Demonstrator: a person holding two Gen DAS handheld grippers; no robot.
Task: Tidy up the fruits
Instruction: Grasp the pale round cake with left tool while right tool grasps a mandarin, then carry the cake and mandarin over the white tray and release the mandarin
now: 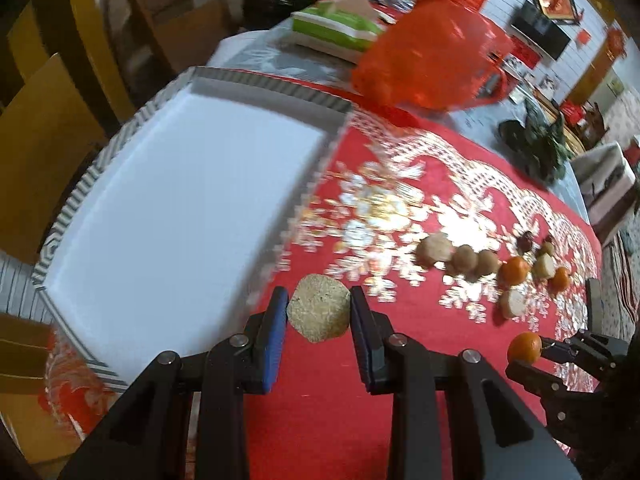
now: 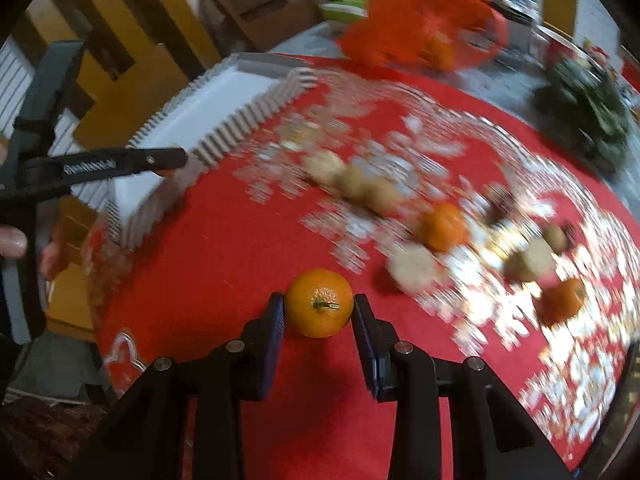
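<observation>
Fruits: left fingers (image 1: pixel 319 312) clamp a tan fruit (image 1: pixel 319 308), right fingers (image 2: pixel 319 312) a tangerine (image 2: pixel 320 303); white tray (image 1: pixel 180 184) empty.

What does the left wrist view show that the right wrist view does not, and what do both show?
Only the left wrist view: the left tool clamped on a tan rough-skinned fruit, and the tray's whole bare white floor.

Only the right wrist view: the held orange's stem end, and fingers of the person's left hand at the frame edge.

Both: the right tool clamped on the orange, the striped-rimmed tray, loose fruit on the red cloth, the red bag.
</observation>
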